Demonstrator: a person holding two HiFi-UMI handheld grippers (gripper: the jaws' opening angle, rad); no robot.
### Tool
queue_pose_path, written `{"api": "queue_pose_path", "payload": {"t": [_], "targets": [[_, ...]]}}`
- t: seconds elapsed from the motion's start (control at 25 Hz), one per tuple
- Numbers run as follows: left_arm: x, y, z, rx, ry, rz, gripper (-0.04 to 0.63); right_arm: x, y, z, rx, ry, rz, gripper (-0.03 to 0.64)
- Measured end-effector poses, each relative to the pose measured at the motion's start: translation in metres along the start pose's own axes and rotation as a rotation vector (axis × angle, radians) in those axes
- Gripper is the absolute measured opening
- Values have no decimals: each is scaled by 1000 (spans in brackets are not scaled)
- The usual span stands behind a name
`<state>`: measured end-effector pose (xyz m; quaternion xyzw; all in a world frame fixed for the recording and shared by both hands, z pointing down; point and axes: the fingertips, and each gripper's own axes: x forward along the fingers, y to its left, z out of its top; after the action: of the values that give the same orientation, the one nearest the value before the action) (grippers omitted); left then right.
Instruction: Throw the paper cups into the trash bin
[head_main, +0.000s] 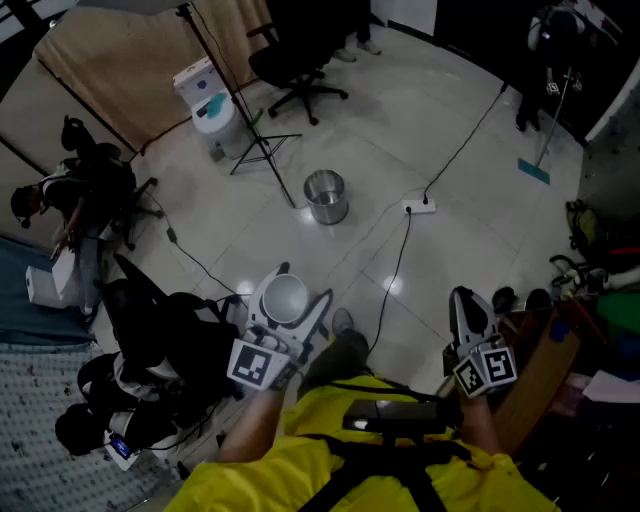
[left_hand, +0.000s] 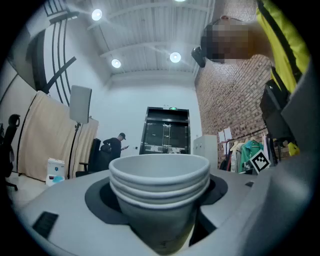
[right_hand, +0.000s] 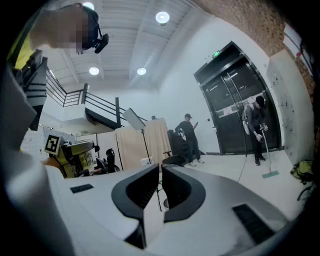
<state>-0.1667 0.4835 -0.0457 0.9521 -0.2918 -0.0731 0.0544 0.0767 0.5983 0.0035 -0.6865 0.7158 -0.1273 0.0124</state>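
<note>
The step in hand looks like the carry: the left tool is clamped on a nested stack of paper cups, its dark curved pads hugging the stack's tapered wall at either side, mouth up. That places the cups at the lower middle of the head view, held in the air close to the person's body. The trash bin stands well apart from them, up at the centre of that frame on the bare floor. Three rolled rims show one inside the other. The cups are matte white and thin-walled, so they probably crush easily under a hard squeeze. The bin is a small round can with a shiny metal wall and an open top, and the floor is glossy pale tile that throws back the ceiling lights. The right tool has its jaws pressed together with nothing between them. The next move likely calls for bringing the stack over the bin's mouth and then spreading the left jaws so it drops in.
</note>
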Motion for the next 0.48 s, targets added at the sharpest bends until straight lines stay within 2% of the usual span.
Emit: {"api": "queue_pose_path", "payload": {"t": [0.12,0.24,0.48], "targets": [[59,69,20,-12,-15,-21,357,86,2,31,-3,-31,12,25],[112,127,35,9,-10,-27,357,164,-1,59,-15,-38,30,25],[206,198,25,32,-10,48,357,294,-41,76,-1,-22,123,25]]}}
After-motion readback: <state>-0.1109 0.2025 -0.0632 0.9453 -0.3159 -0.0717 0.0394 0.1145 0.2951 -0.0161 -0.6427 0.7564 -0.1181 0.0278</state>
